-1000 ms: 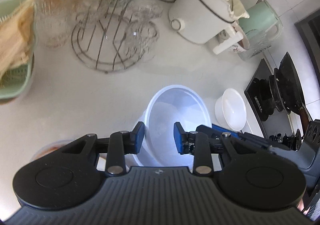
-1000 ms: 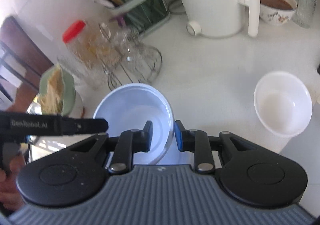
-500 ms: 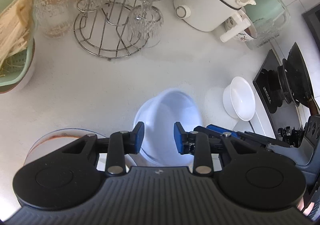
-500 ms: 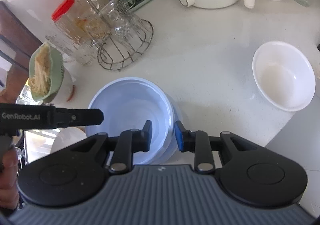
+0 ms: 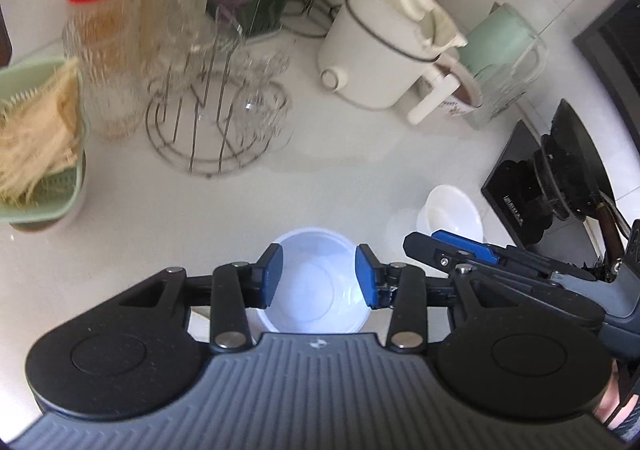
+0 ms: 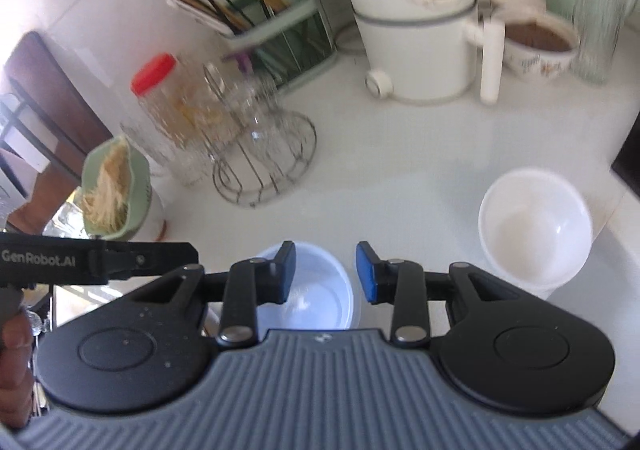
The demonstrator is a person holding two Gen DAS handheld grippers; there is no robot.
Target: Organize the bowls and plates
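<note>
I count two bowls on the white counter. The pale blue bowl sits near the counter's front edge, right below both of my tools; the white bowl stands on its own to the right of it, well apart. I see no plate that I can be sure of.

My left gripper hangs above the blue bowl with its two blue pads spread, and they have just been widening; the bowl shows in the gap but lies below, and neither pad touches it. My right gripper is spread as well and has just been widening too, pinching nothing; the blue bowl's rim lies under its left finger.

Farther back I count one wire glass rack with clear glasses on it, one red-lidded jar, one green strainer holding pale shreds, one green utensil holder of chopsticks, one white electric pot, one patterned bowl with something brown in it, and one mint-green jug.
</note>
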